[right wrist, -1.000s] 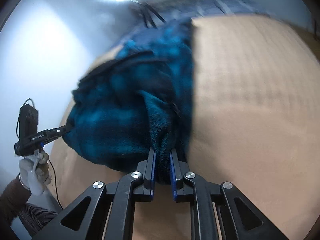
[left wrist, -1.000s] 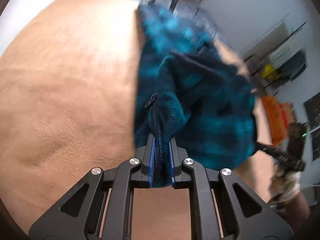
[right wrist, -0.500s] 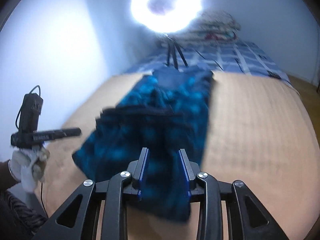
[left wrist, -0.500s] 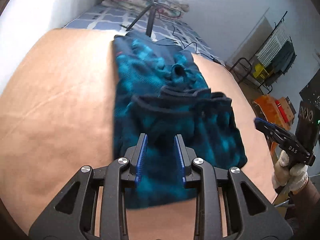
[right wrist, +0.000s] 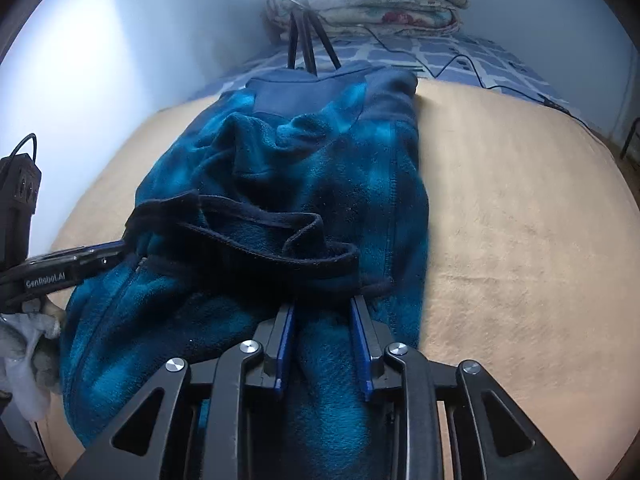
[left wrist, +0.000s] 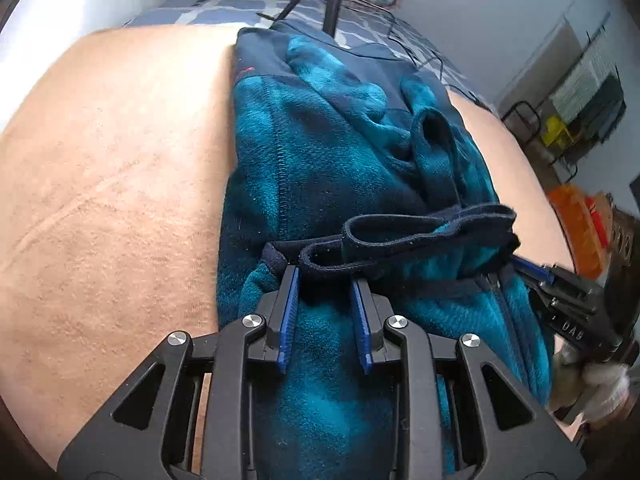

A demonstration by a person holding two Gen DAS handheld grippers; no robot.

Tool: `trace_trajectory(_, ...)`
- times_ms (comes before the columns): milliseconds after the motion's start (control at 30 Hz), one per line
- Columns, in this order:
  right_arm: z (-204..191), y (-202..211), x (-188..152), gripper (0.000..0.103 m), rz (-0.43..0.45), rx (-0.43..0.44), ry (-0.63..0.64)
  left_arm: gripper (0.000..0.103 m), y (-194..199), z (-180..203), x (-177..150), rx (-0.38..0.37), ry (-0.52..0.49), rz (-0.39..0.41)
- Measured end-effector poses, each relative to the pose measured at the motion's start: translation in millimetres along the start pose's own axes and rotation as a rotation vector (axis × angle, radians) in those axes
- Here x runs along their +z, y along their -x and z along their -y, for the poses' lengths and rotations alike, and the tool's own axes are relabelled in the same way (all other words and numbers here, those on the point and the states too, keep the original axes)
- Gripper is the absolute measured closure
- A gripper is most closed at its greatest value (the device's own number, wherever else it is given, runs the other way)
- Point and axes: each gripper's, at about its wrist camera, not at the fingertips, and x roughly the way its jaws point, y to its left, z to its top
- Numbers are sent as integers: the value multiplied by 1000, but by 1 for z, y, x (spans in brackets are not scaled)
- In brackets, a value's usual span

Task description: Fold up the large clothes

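The teal and navy fleece jacket now lies folded on the tan blanket that covers the bed, its near half doubled back over the far half so the dark-bound hem runs across the top of the pile. A second ago both grippers pinched bunched fleece and held it up off the blanket; half a second ago they had let go and hung above the cloth. Now they have come down low over the near end of the garment.

The left gripper has its fingers spread wide with nothing pinched between them; their tips sit at the dark hem, fleece showing in the gap below. The right gripper is the same: fingers wide apart, tips at the hem band, no cloth clamped.

From the left wrist view the right gripper reaches the garment's right edge, held in a white-gloved hand. From the right wrist view the left gripper meets the left edge.

Beyond the jacket stand tripod legs, on a blue patterned sheet with a folded floral quilt against the wall
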Motion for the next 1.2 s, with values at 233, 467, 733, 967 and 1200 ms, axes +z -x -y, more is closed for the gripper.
trace_trajectory(233,12,41,21,74,42,67,-8,62,40,-13,21,-112,64,11)
trace_trajectory(467,45,57,74,88,111,82,-20,62,69,-30,85,-56,9,119)
trace_trajectory(733,61,-4,142,90,126,126,-38,62,23,-62,156,-31,26,138)
trace_trajectory(967,72,-97,188,90,56,91,-57,52,-37,-91,188,-66,91,92)
trace_trajectory(1200,99,-127,215,75,71,104,-108,52,-82,-111,208,-149,152,36)
